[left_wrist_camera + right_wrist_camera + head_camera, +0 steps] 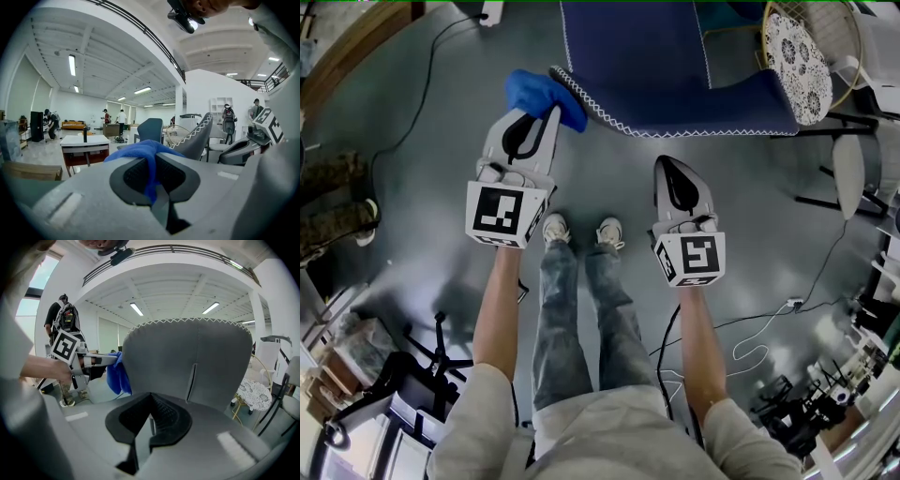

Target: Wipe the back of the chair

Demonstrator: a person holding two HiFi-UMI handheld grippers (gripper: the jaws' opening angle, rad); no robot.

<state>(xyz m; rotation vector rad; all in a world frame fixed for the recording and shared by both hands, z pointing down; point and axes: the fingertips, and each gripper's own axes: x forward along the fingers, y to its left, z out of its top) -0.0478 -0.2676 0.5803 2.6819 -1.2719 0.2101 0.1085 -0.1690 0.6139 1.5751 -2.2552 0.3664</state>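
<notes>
The person wears a pale grey short-sleeved shirt (609,436), faded blue jeans (558,319) and white sneakers (554,228). The left gripper (549,114) and right gripper (667,165) are grey, with black-and-white marker cubes (499,214).

Strip lamps (71,64) on the ceiling light the hall bright and even. The floor (609,178) has a dull sheen, with soft shadows at near left. Both gripper views bulge, bending lines near the rims and going black in the corners. Up close, the cloth (140,151) pinched in my left gripper (152,187) is blurred; the far hall is sharp. The chair (187,362) looks flat, shaded grey.
</notes>
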